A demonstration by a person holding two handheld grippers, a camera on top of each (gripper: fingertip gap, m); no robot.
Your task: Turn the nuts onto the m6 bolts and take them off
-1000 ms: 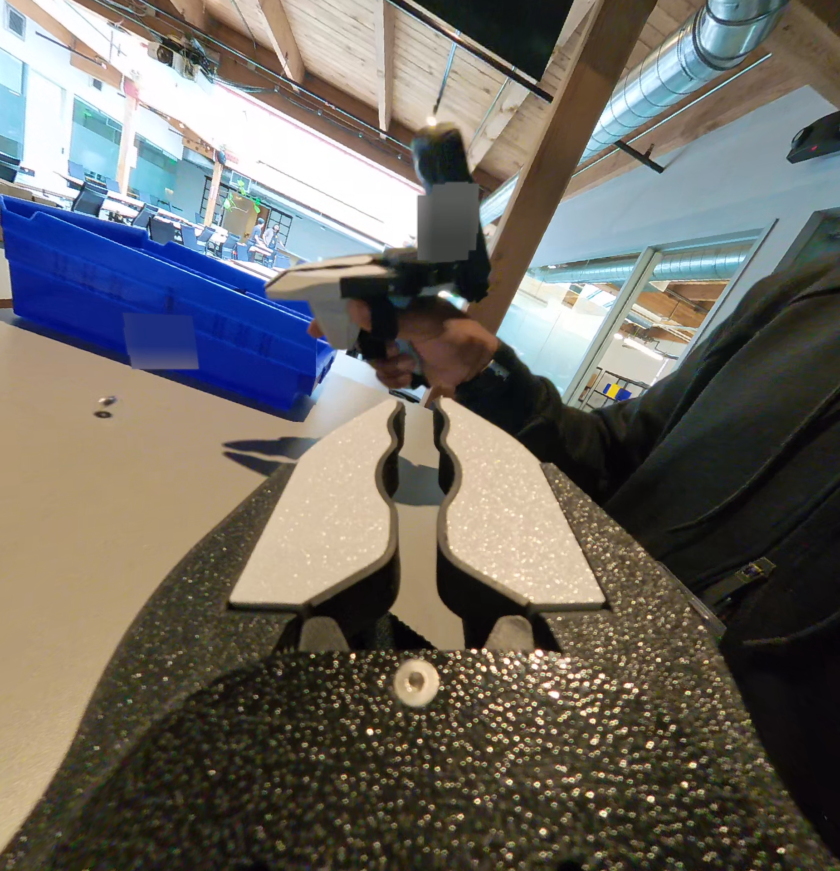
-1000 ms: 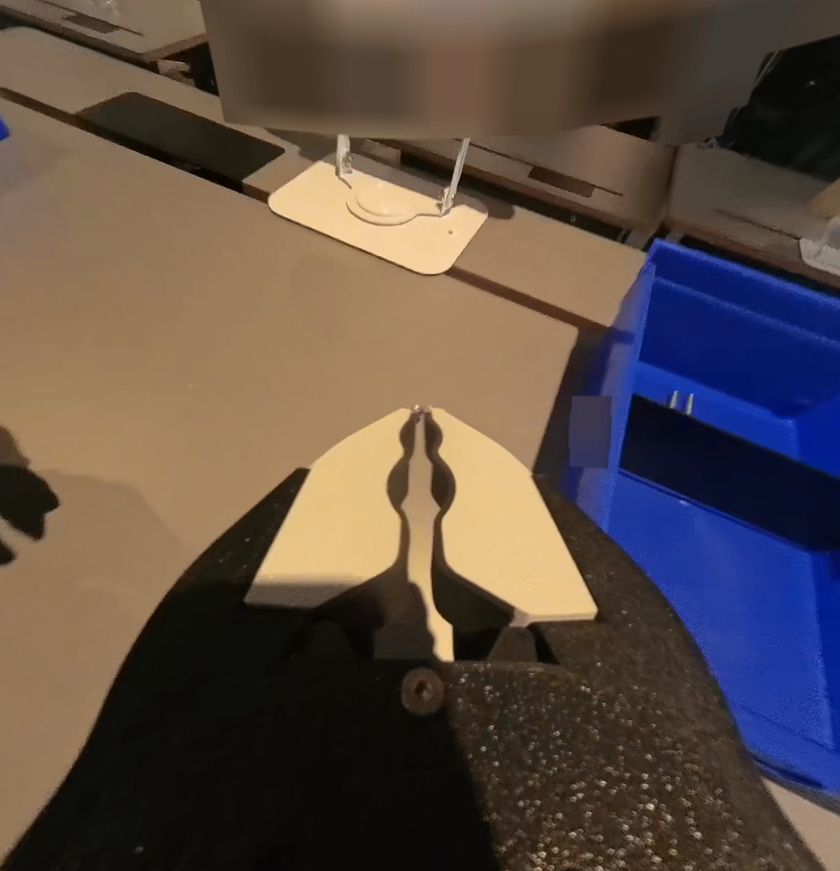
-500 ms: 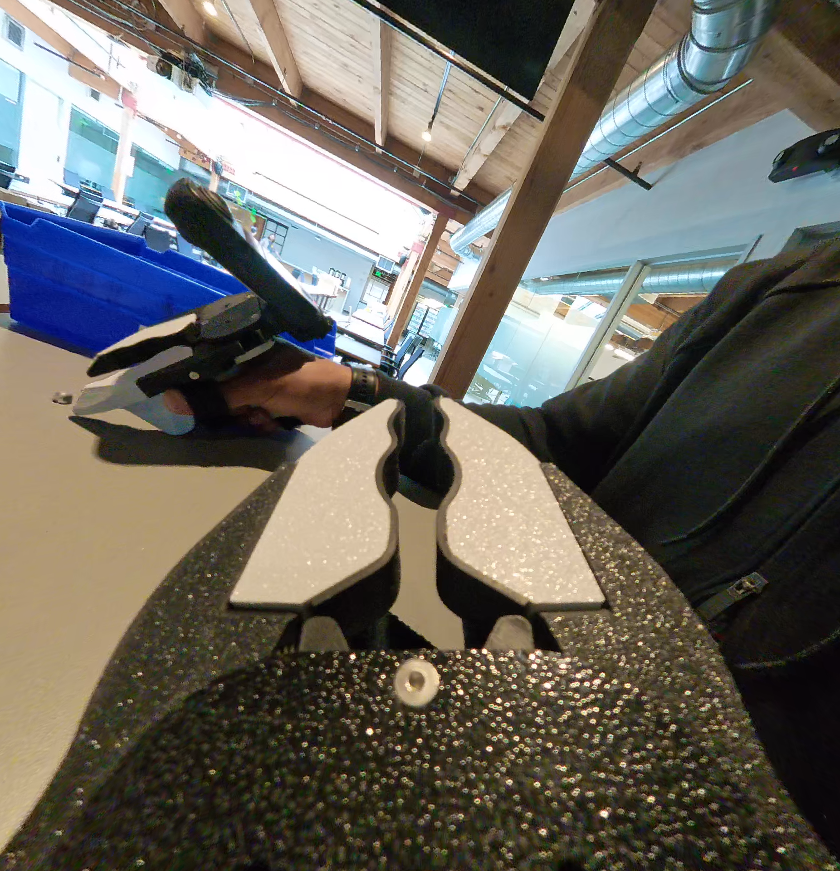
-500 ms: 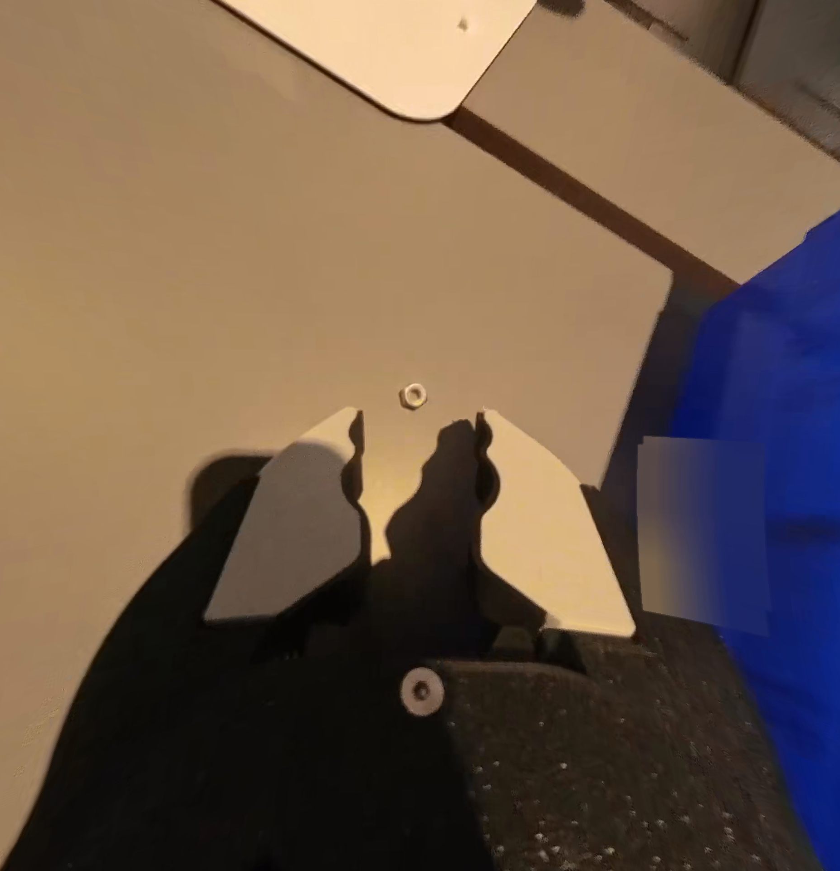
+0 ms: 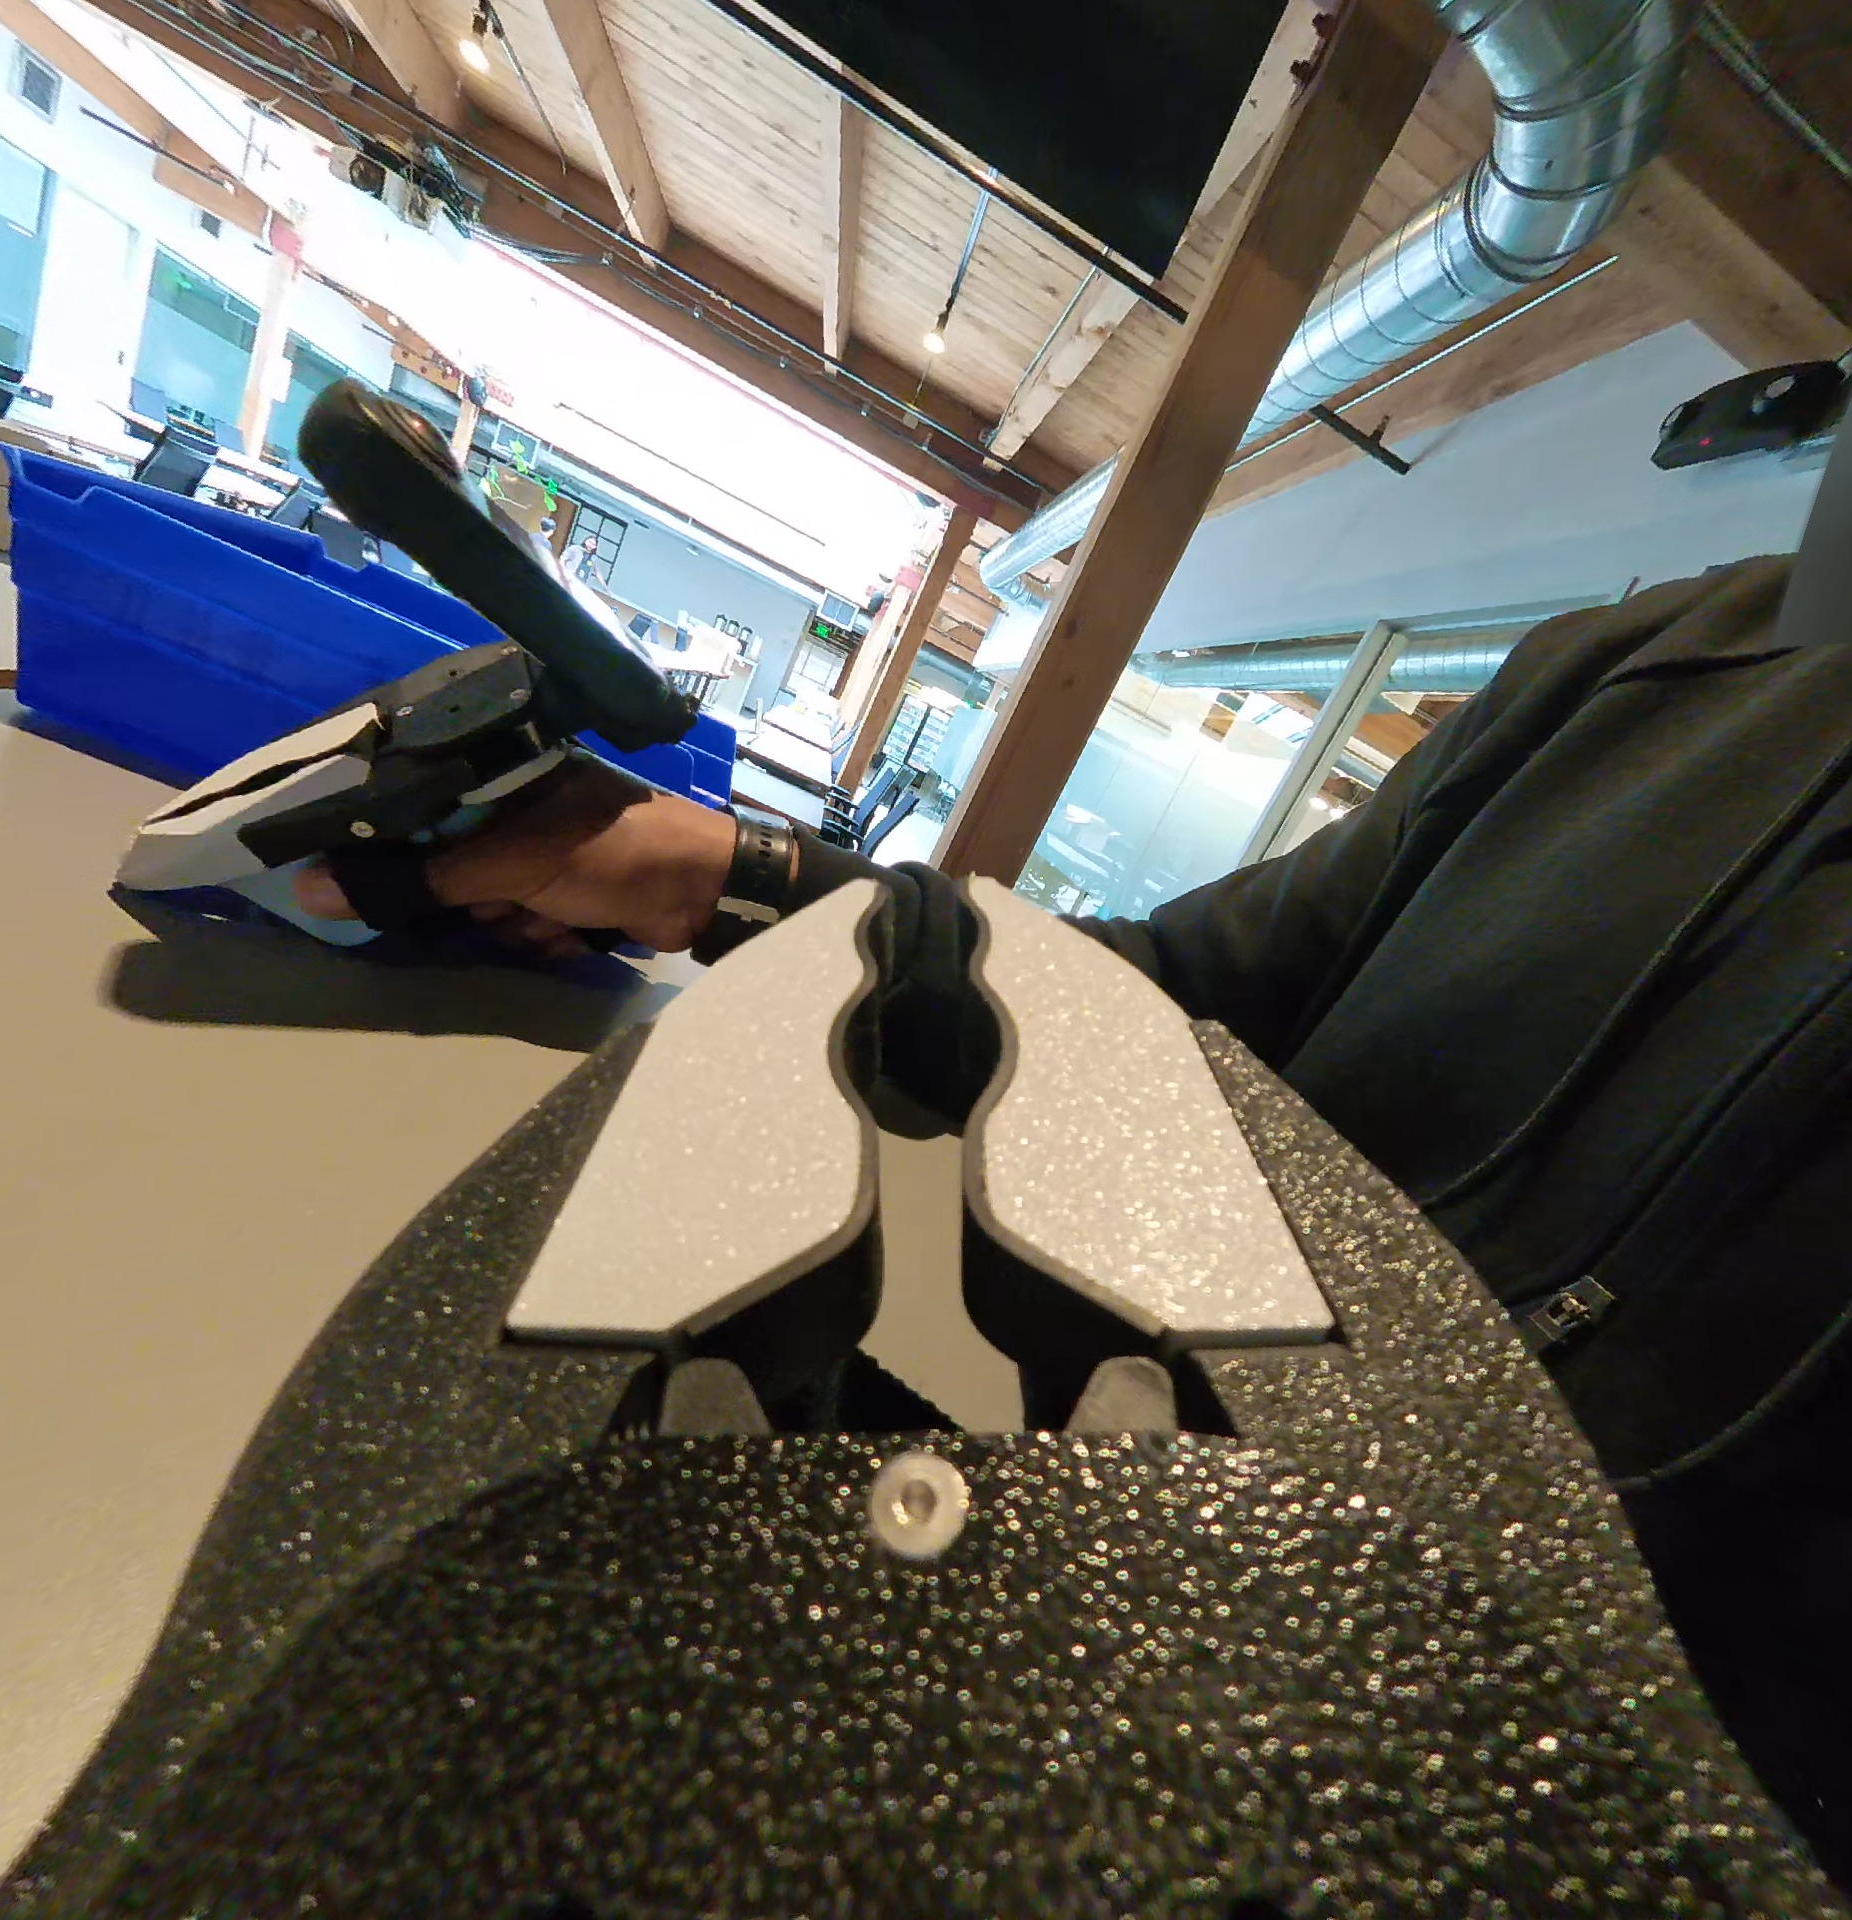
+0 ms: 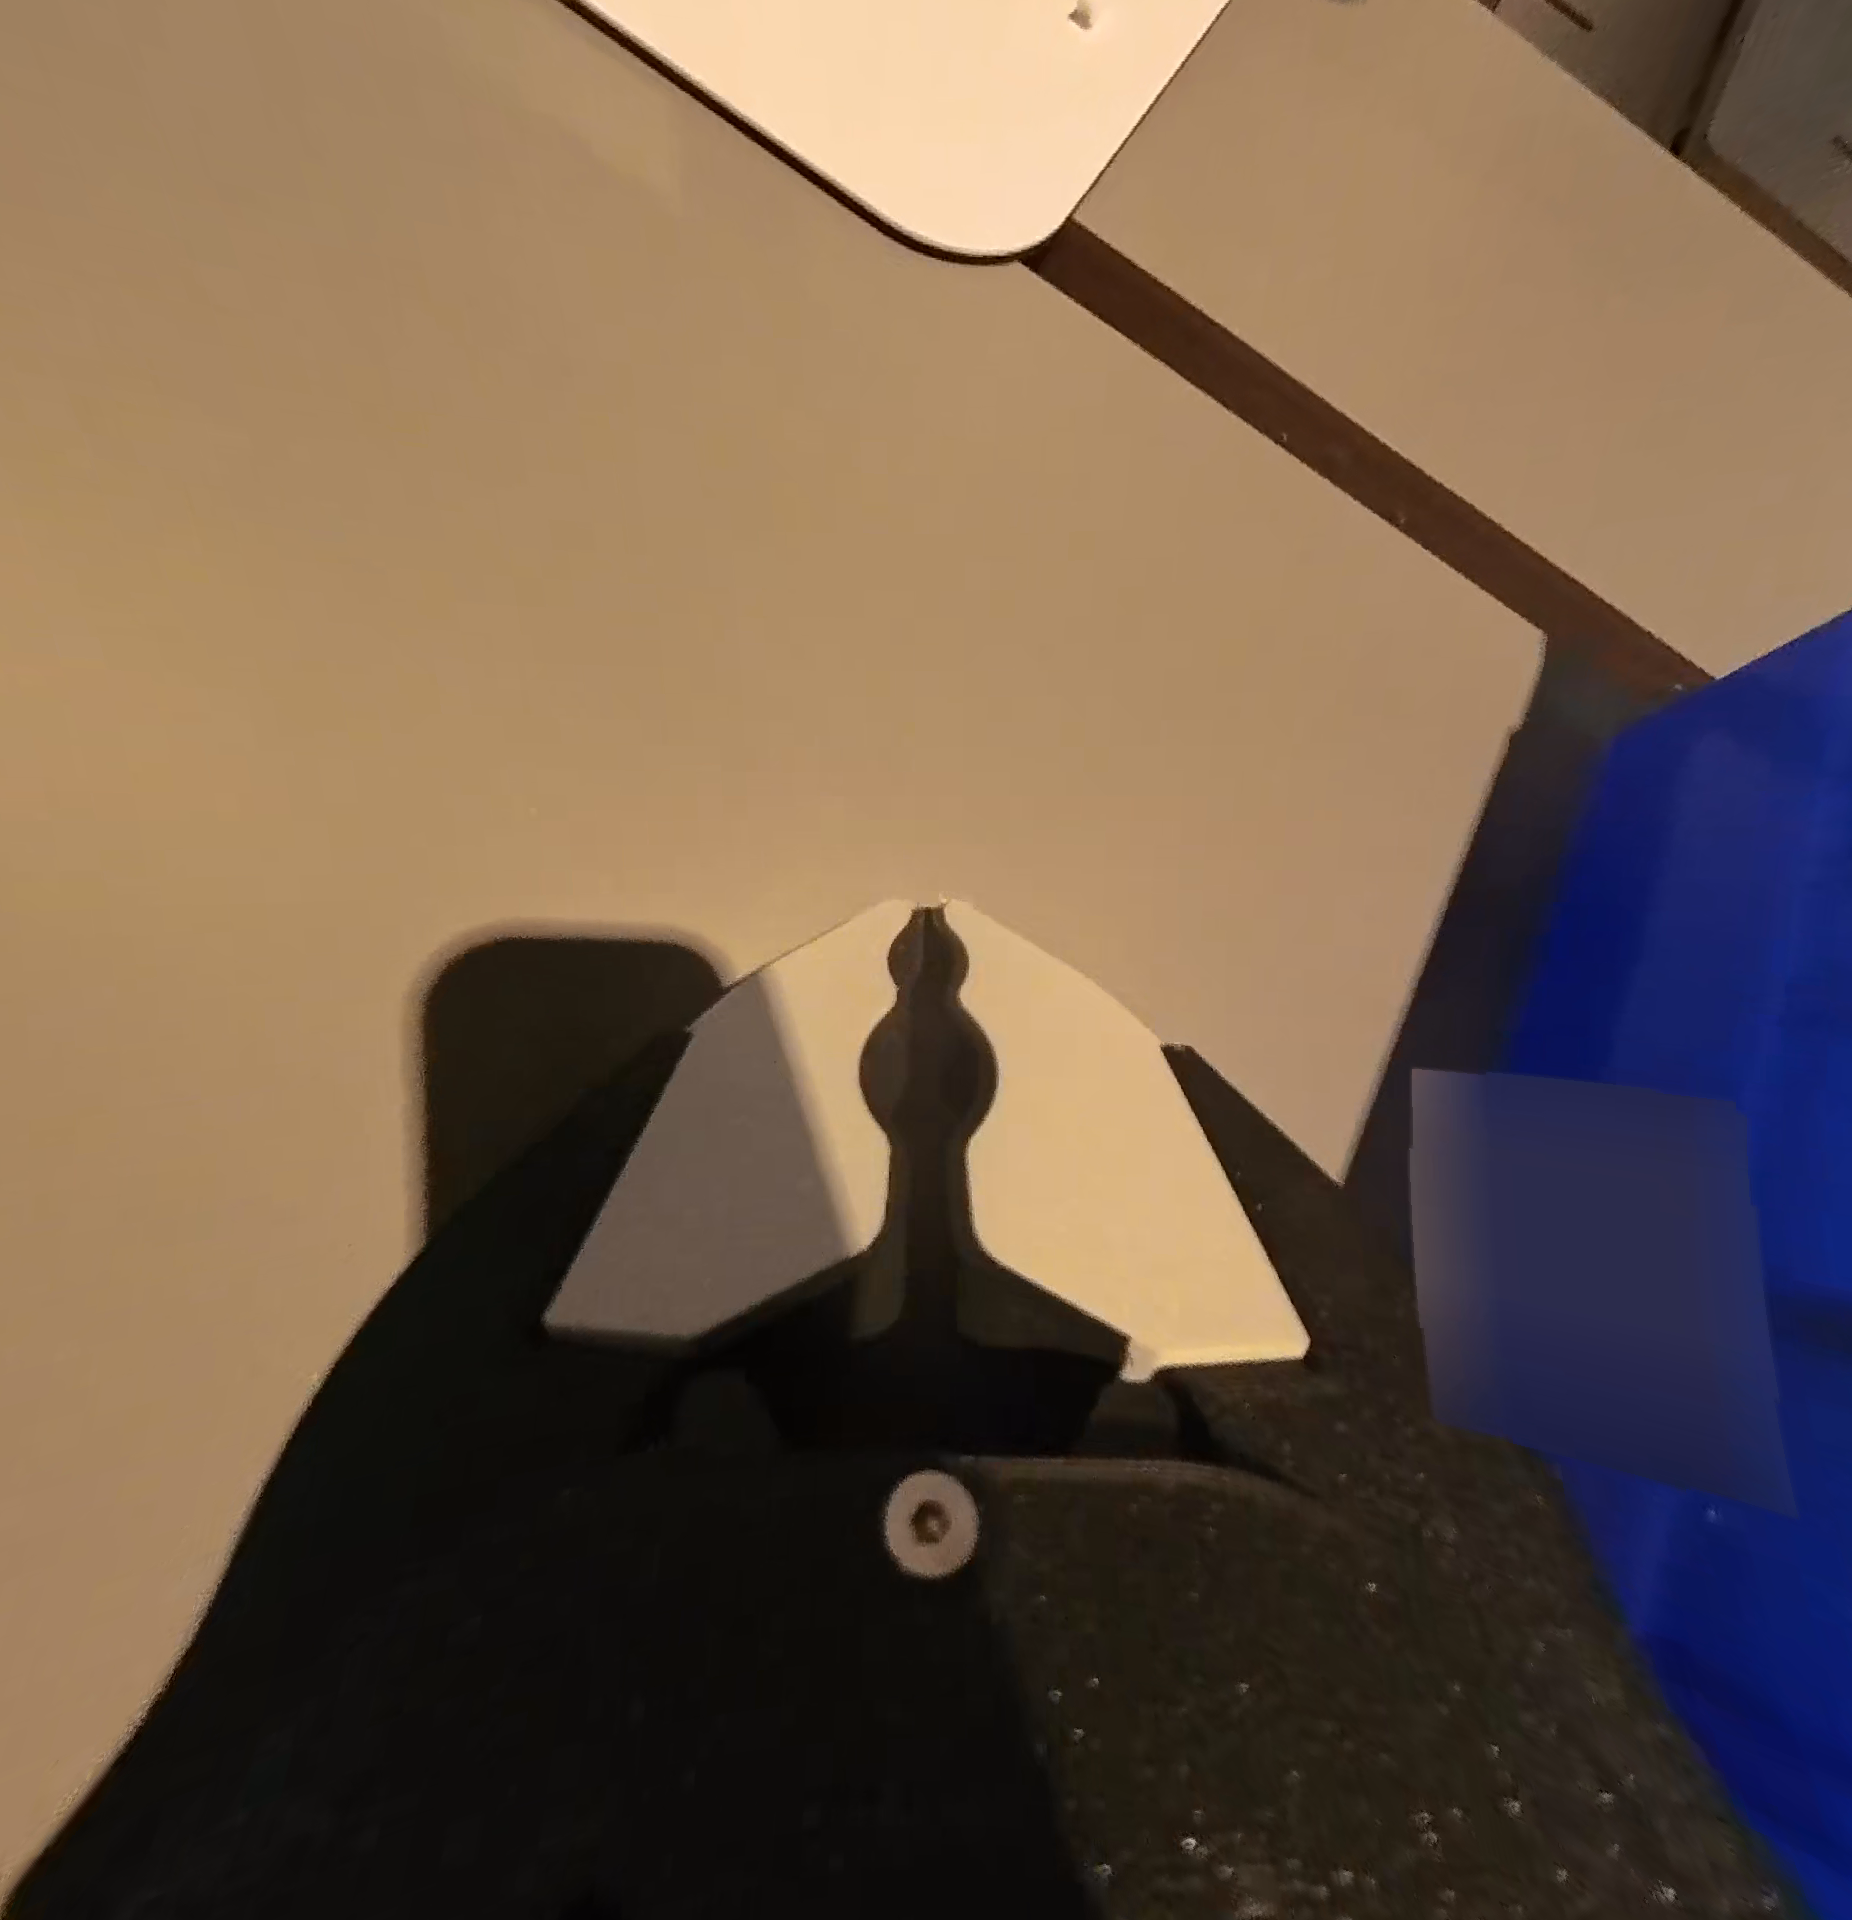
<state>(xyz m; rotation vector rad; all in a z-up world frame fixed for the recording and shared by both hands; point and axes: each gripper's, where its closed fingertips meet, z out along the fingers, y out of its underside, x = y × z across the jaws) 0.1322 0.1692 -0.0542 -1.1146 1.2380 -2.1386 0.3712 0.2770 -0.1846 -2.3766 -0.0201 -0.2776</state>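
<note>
In the left wrist view my left gripper [image 5: 927, 883] points up off the grey table [image 5: 278, 1143]. Its fingers stand a narrow way apart. Only a black sleeve shows through the gap, so I cannot tell if anything is pinched. My right gripper [image 5: 127, 883] lies low at the left, tips down on the table, in a person's hand [image 5: 569, 873]. In the right wrist view its fingertips [image 6: 927, 906] meet. No nut or bolt shows in either view.
A blue bin [image 5: 174, 644] stands behind the right gripper and shows at the right of the right wrist view [image 6: 1680, 935]. A white plate [image 6: 901, 104] lies at the table's far edge. The person's dark jacket [image 5: 1524, 935] fills the right side. About 30 cm separates my left fingertips from my right.
The right gripper came down from the air to the table, opened with a small nut just ahead of its tips, then shut. The nut is now out of sight. The left gripper kept still.
</note>
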